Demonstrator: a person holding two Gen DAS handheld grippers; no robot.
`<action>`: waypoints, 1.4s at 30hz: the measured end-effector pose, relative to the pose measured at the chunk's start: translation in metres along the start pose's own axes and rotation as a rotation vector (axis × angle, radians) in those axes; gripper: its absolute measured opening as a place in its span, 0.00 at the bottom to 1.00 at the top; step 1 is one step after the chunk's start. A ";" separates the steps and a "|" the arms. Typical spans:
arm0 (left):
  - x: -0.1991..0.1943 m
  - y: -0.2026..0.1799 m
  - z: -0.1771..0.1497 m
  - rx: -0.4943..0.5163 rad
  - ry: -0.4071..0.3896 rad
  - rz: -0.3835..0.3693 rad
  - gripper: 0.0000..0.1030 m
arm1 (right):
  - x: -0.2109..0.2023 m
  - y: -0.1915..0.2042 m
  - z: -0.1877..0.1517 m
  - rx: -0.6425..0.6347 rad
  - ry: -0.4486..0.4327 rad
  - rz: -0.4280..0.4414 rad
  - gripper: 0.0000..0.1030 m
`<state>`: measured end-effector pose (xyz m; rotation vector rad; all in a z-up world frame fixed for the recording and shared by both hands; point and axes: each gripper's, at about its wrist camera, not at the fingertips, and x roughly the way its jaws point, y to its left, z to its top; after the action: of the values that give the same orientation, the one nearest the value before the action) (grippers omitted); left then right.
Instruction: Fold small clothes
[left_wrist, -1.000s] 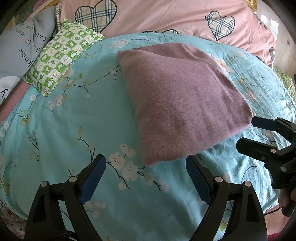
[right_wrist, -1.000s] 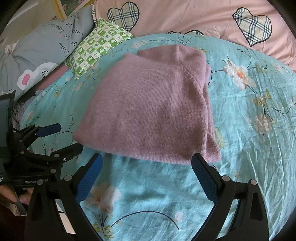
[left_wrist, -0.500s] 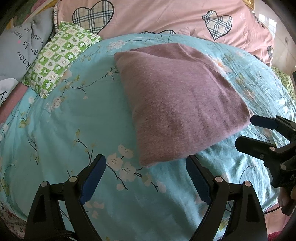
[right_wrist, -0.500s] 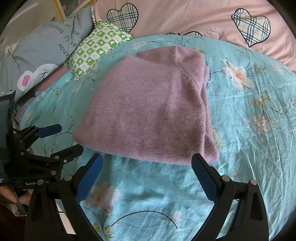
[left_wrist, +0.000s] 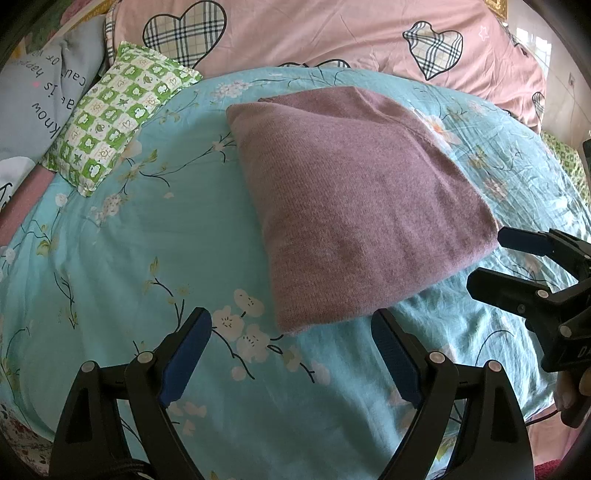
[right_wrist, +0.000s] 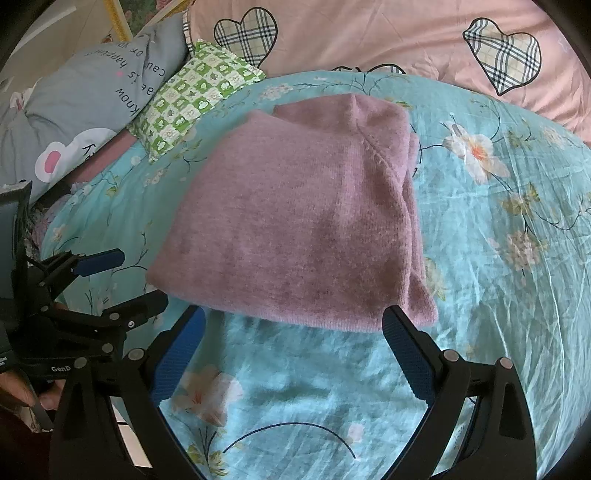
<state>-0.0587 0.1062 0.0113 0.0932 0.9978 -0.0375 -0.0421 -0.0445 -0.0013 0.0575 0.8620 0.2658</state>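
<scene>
A mauve knit garment (left_wrist: 354, 199) lies folded into a rough rectangle on the turquoise flowered sheet (left_wrist: 122, 266). It shows again in the right wrist view, garment (right_wrist: 303, 221), with layered edges stacked along its right side. My left gripper (left_wrist: 291, 332) hovers open just short of the garment's near corner, nothing between its blue pads. My right gripper (right_wrist: 293, 328) is open too, in front of the garment's near edge, jaws empty. Each gripper appears in the other's view: the right gripper (left_wrist: 495, 258) by the garment's right corner, the left gripper (right_wrist: 136, 277) by its left corner.
A green checked pillow (left_wrist: 114, 122) and a grey printed pillow (left_wrist: 40, 96) lie at the far left. A pink quilt with plaid hearts (left_wrist: 332, 37) runs along the back. Bare sheet lies left of the garment and between it and me.
</scene>
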 end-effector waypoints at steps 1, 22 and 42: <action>0.000 0.000 0.000 0.000 0.000 -0.001 0.86 | 0.000 0.000 0.001 0.000 -0.002 0.001 0.94; 0.000 -0.002 0.003 0.003 0.003 -0.008 0.86 | 0.000 -0.001 0.003 -0.002 -0.003 0.003 0.94; -0.001 -0.001 0.009 0.008 0.008 -0.028 0.86 | -0.004 -0.001 0.008 0.011 -0.021 0.005 0.94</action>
<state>-0.0523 0.1043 0.0170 0.0873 1.0066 -0.0669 -0.0387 -0.0463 0.0066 0.0719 0.8430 0.2646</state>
